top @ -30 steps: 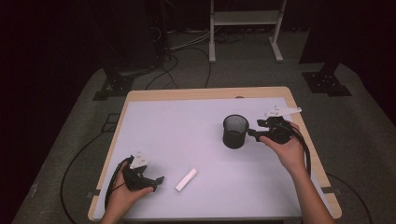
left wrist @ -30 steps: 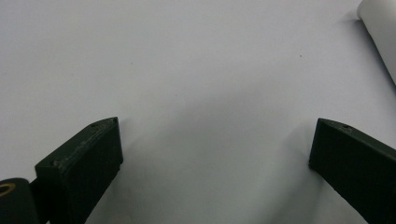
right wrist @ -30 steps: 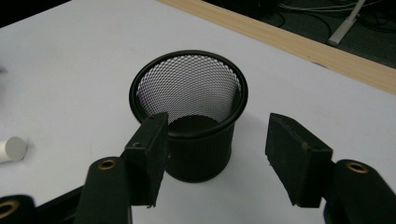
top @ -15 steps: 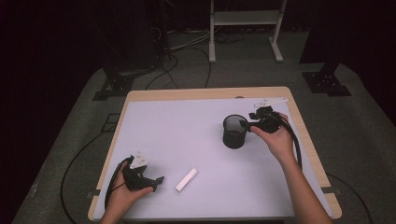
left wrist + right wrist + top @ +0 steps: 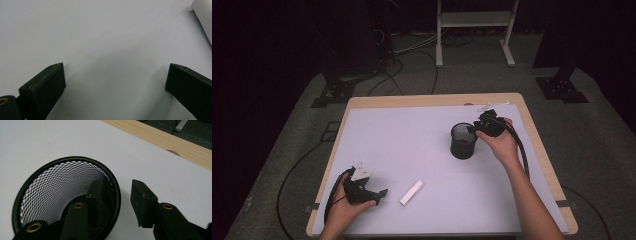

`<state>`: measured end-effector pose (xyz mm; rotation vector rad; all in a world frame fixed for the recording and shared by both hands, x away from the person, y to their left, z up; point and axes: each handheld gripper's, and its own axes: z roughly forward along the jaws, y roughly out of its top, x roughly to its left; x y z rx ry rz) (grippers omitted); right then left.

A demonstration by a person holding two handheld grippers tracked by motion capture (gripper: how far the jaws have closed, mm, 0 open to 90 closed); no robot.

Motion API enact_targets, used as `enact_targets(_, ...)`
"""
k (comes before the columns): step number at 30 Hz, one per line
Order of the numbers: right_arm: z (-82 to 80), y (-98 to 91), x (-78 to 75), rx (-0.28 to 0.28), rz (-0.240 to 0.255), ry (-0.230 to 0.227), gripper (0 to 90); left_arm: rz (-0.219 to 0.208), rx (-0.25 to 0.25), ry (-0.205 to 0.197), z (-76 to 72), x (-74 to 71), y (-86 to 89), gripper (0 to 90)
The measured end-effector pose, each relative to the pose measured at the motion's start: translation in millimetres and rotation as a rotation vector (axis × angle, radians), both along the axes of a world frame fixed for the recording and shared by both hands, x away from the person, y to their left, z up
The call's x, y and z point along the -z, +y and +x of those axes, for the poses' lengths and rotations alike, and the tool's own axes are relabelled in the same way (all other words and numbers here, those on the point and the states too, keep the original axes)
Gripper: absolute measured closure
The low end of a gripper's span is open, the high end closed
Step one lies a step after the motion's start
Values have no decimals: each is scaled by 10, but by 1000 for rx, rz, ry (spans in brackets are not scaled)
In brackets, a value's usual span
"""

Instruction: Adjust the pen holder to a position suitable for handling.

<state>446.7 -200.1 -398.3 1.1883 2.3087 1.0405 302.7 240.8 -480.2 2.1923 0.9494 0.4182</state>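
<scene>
1. Left gripper (image 5: 381, 192) rests on the desk (image 5: 412, 145), jaws wide apart, nothing between them.
2. White tube (image 5: 411, 192) lies just beside it.
3. Mesh cup (image 5: 463, 141) stands upright at the right.
4. Right gripper (image 5: 117, 195) straddles its rim, jaws have just been closing, not yet pressing.

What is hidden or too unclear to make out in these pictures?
- Black mesh cup: right gripper view, its floor is hidden by the right gripper, one jaw inside the wall, one outside; a gap to the outer pad remains.
- White cylinder: left gripper view, cut off by the edge.
- Left gripper: high view, jaws too small.
</scene>
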Motion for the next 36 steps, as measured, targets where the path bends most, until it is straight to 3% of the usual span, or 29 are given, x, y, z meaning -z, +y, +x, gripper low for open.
enact_targets(6, 38, 33, 63, -12, -7, 43, 731, 0, 0, 0, 0, 0, 0, 18)
enact_targets(12, 54, 39, 85, -15, -9, 52, 781, -1, 0, 0, 0, 0, 0, 18)
enact_targets(25, 24, 30, 42, -39, 52, 75, 811, -1, -1, 1, 1, 0, 0, 18)
enact_targets(36, -107, 74, -65, -55, 35, 62, 811, -1, -1, 1, 1, 0, 0, 18)
